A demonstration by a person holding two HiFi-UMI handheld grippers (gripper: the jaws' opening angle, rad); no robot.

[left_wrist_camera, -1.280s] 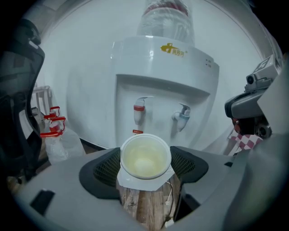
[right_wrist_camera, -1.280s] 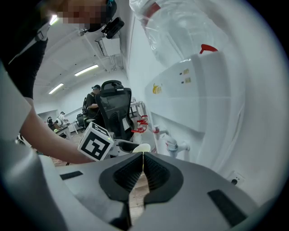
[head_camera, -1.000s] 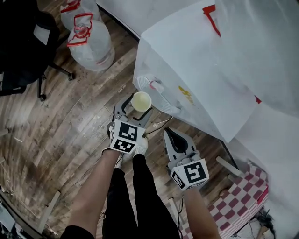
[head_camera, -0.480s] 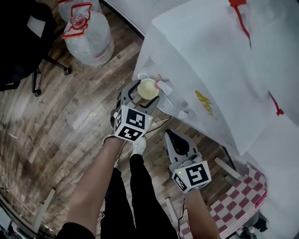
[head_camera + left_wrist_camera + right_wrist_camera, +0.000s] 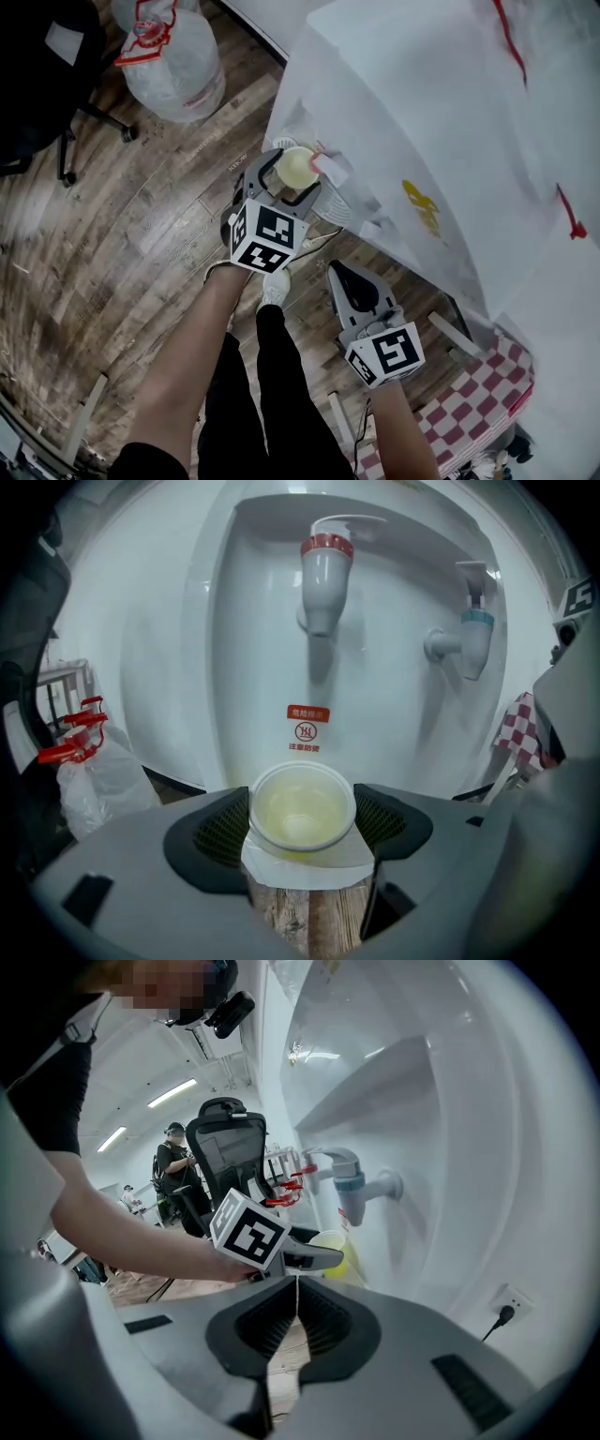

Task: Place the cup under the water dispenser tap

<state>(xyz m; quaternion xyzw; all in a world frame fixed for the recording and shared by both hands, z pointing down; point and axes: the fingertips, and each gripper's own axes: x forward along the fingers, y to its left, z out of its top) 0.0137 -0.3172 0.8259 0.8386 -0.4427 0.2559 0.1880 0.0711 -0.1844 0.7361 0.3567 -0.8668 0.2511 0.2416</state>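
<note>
1. Head view: the white dispenser (image 5: 422,112) fills the upper right and stands on the wood floor (image 5: 141,234). A yellow mark on its top is too small to read.
2. A bottle (image 5: 173,56) sits at the floor's upper left. Its red print is not legible.
3. The left gripper (image 5: 292,178) is clamped on the cup, one pad on each side of the wall just under the rim. The right gripper (image 5: 345,277) hangs near the dispenser's front with its jaws pressed together on nothing.
4. The cup (image 5: 302,810) is pale, thin and disposable, and looks empty. It is held upright in the air before the dispenser's recess, below the red tap (image 5: 325,574) and roughly in line with it. The blue tap (image 5: 473,639) is off to the right. The cup is probably very light and soft-walled, so it would crush easily. A gentle hold just below the rolled rim, its stiffest part, suits it best.
5. A red label (image 5: 308,728) under the red tap shows a steam symbol. Its small characters cannot be read with certainty.
</note>
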